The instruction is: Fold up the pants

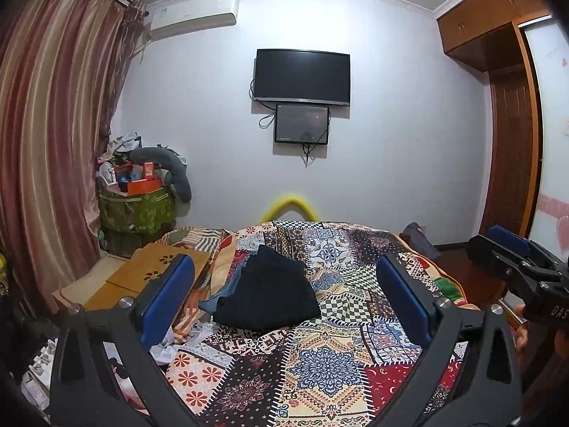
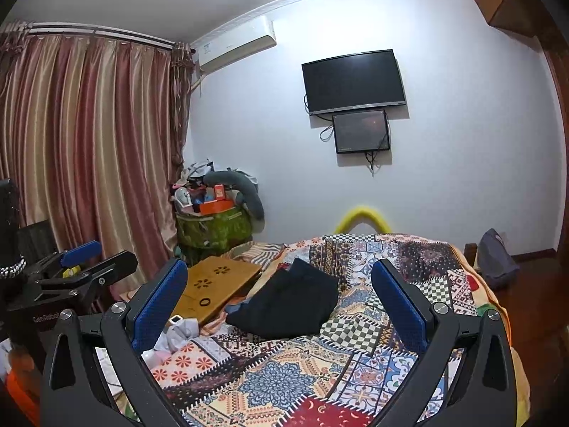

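Note:
A pair of black pants lies folded in a compact pile on the patchwork bedspread, with a bit of blue fabric showing under its left side. It also shows in the right wrist view. My left gripper is open and empty, held above the bed short of the pants. My right gripper is open and empty too, likewise short of the pants. The right gripper shows at the right edge of the left wrist view, and the left gripper at the left edge of the right wrist view.
A wooden lap tray lies at the bed's left side, with crumpled white paper near it. A green hamper heaped with clutter stands by the striped curtain. A TV hangs on the far wall. A grey bag sits right of the bed.

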Available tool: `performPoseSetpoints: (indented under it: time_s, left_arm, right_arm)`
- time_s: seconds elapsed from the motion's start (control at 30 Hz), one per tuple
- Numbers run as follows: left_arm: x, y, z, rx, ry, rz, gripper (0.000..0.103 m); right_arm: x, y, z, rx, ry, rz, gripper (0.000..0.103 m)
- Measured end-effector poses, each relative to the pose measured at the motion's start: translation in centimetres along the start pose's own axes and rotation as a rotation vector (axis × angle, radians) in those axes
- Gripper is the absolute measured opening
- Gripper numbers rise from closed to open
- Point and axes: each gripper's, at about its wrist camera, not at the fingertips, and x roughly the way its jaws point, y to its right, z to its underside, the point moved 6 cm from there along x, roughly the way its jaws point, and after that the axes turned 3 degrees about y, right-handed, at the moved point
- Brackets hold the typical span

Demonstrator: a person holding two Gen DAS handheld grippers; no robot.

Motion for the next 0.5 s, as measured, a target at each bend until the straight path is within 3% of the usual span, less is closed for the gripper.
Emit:
performPoseSetpoints:
  time_s: [0.5]
  left_arm:
    - [0.42,-0.16,0.02,0.005,-0.003,0.015,0.103]
  right_arm:
    - [0.06,-0.16,0.01,0.003,-0.003,0.002,0.103]
